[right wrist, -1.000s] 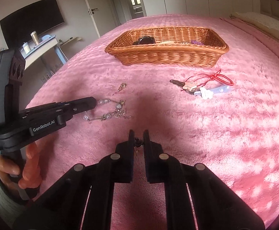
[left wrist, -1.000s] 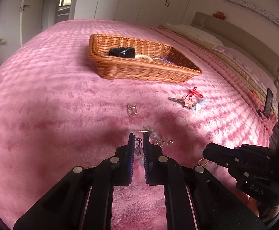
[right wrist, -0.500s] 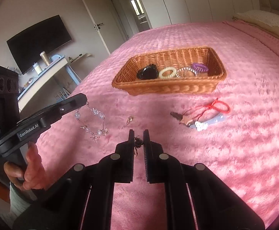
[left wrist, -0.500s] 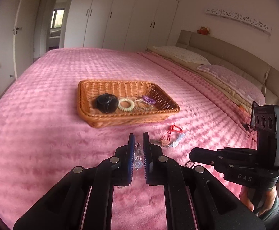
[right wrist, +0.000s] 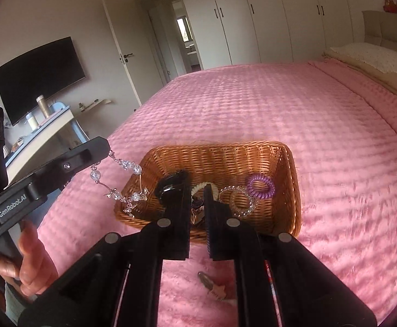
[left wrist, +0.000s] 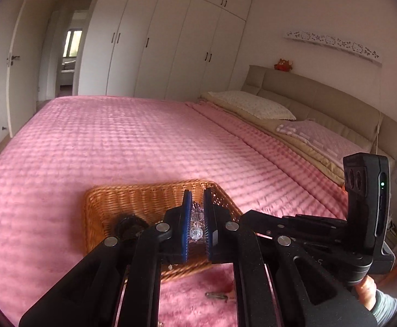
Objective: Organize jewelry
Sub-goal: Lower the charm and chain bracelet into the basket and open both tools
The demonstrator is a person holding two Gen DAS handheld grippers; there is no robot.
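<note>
- Pink quilted bedspread (right wrist: 294,103) covers the whole bed; the work happens at its near edge, with pillows (left wrist: 250,103) far right and a television (right wrist: 39,76) far left.
- Wicker basket (right wrist: 291,163) sits just ahead of both grippers. It already holds a black item (right wrist: 171,184), a cream coil tie (right wrist: 199,186), a clear bead bracelet (right wrist: 242,204) and a purple coil tie (right wrist: 261,186), so much of the sorting looks done.
- Left gripper (left wrist: 197,218) is clamped narrowly on a crystal bead chain (right wrist: 116,179), which dangles over the basket's near-left corner, not yet released.
- Right gripper (right wrist: 197,207) is nearly closed on a small dark trinket (right wrist: 197,214), hanging over the basket's near wall; what it is cannot be told.
- Left to do, by judgement: drop both pieces in, then fetch the key (right wrist: 212,286) lying on the bedspread near the basket, partly hidden under the right gripper.
- Nothing blocks the drop; the trailing chain could snag the wicker rim.
</note>
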